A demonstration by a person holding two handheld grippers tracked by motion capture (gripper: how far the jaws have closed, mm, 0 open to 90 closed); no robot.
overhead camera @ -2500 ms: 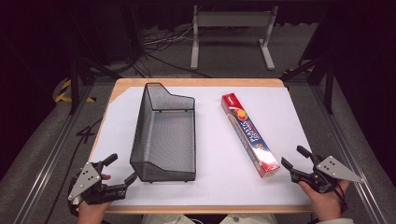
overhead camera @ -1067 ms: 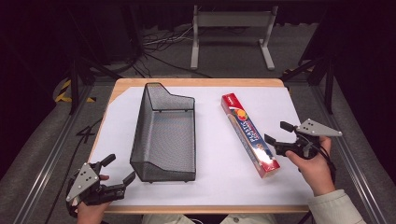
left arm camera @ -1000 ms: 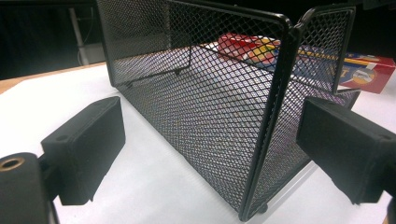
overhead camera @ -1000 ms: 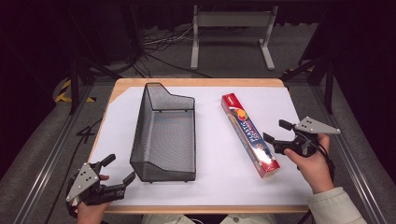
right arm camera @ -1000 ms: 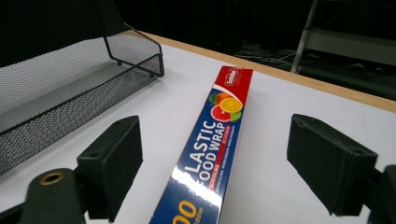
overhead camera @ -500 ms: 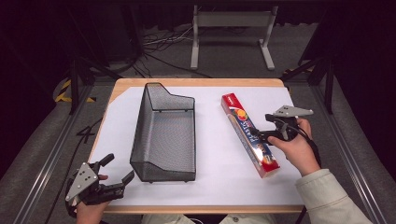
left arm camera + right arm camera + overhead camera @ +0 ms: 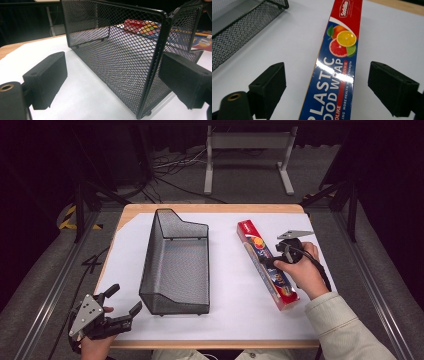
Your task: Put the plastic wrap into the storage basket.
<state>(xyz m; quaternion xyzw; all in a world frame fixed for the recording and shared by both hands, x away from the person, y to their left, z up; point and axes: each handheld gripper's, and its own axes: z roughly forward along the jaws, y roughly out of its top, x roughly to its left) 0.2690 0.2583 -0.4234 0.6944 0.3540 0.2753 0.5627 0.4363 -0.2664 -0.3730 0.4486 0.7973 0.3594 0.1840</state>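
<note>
**Inspector:** Right tool (image 7: 270,261) first. Its jaws are spread wide, one either side of the plastic food wrap box (image 7: 266,263), which runs between them in the right gripper view. Neither pad presses the carton; there is white sheet visible on both sides of it. The jaws have just been opening, with the box between them.

**Clerk:** And the hand carrying it?

**Inspector:** The right hand (image 7: 299,272) is reached out over the worktop (image 7: 210,208), forearm coming up from the near right corner in a light sleeve (image 7: 345,330), tool pointed left across the middle of the box.

**Clerk:** The left side?

**Inspector:** The left tool (image 7: 122,302) is also spread, nothing between its pads. The left hand (image 7: 92,347) sits low at the near left corner, at the worktop's edge, tool aimed at the near end of the wire mesh basket (image 7: 177,265). Its own view shows that basket's corner just ahead of the jaws, apart from them.

**Clerk:** Position of the box?

**Inspector:** Flat on the white sheet (image 7: 227,285), right half of the worktop, lying lengthwise away from the person and slightly slanted, well apart from the basket.

**Clerk:** Count?

**Inspector:** Two tools, one wrap box, one mesh basket, one white sheet, one worktop.
</note>
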